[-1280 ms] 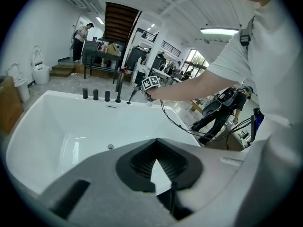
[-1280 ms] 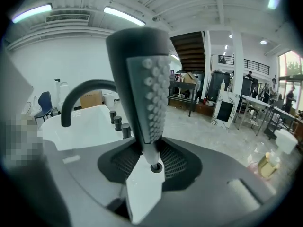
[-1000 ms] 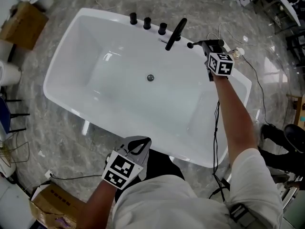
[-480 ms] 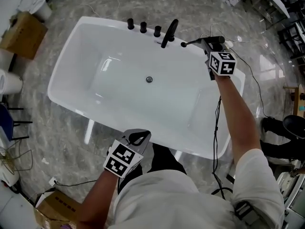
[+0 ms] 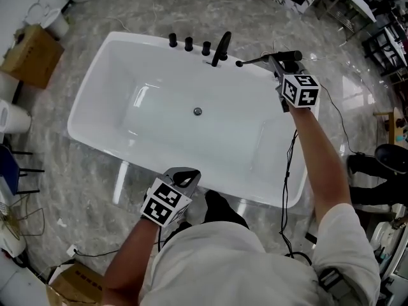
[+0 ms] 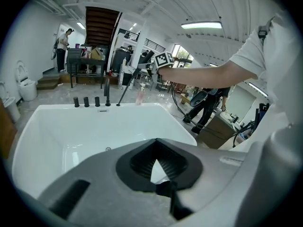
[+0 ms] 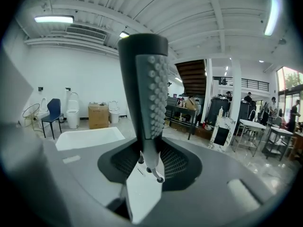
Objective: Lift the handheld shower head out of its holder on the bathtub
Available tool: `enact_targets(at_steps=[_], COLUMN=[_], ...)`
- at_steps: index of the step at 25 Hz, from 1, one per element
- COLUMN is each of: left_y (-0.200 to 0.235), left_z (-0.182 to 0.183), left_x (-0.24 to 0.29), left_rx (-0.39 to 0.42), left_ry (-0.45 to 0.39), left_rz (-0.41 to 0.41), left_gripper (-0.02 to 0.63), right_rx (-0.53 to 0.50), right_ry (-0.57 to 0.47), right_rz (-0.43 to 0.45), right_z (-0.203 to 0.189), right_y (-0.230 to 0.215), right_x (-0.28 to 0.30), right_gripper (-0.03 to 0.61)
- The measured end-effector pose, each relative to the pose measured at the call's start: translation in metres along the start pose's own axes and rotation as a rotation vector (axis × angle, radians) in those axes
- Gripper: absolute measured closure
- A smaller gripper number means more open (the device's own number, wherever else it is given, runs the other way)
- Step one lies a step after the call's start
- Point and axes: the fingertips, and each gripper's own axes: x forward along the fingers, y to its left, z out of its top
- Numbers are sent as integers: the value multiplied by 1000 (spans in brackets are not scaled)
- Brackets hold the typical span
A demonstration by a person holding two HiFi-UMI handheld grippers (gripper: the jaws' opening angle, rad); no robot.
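The white bathtub (image 5: pixel 95 81) fills the middle of the head view. My right gripper (image 5: pixel 281 60) hangs above the far right rim, shut on the black stick-shaped shower head (image 5: pixel 288 55). A thin dark hose (image 5: pixel 258 60) slants from it down to the holder hole (image 5: pixel 239 63) on the rim. In the right gripper view the shower head (image 7: pixel 147 89) stands upright between the jaws of the right gripper (image 7: pixel 147 161), nozzle side showing. My left gripper (image 5: pixel 185 174) sits at the near rim, jaws together and empty. Seen from the left gripper (image 6: pixel 156 160), the right hand holds the shower head (image 6: pixel 142 66) high above the rim.
A black spout (image 5: pixel 221 48) and three black knobs (image 5: pixel 189 43) stand on the far rim left of the holder. A drain (image 5: pixel 197 111) sits in the tub floor. Cardboard boxes (image 5: pixel 32 53) and toilets stand at the left; cables (image 5: pixel 341 116) trail on the right floor.
My right gripper has risen with the shower head, and the hose now stretches from the rim hole up to it. My left gripper has shifted slightly along the near rim.
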Motion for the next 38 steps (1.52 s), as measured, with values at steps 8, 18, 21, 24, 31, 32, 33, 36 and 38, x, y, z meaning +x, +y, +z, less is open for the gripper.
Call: enact_targets(at_steps=[8, 18, 21, 24, 31, 32, 33, 36, 38], left_y=[-9, -15, -17, -24, -30, -31, -32, -35, -37], left_z=[-8, -15, -19, -24, -32, -33, -33, -34, -36], left_x=[-13, -36, -42, -46, -52, -53, -53, -56, -60], left_rx=[36, 57, 63, 68, 75, 76, 78, 85, 86], left_ry=[10, 13, 10, 7, 2, 0, -1, -3, -10], left_rz=[-13, -27, -28, -34, -39, -41, -43, -52, -57], left_gripper=[607, 607, 606, 607, 606, 607, 607, 607, 607], right_rx=[-24, -43, -41, -42, -52, -55, -57, -62, -65], right_ry=[-47, -112, -128, -137, -171, -179, -186, -201, -209], right_rz=[-23, -45, -50, -56, -82, -86, -90, -98, -102], right_z=[41, 84, 92, 96, 111, 114, 117, 125, 130], right_y=[12, 36, 44, 51, 64, 66, 68, 74, 80], right_x=[-52, -120, -140, -162, -209, -217, -224, -244, -258], right_gripper=[433, 433, 433, 433, 433, 433, 433, 431, 433])
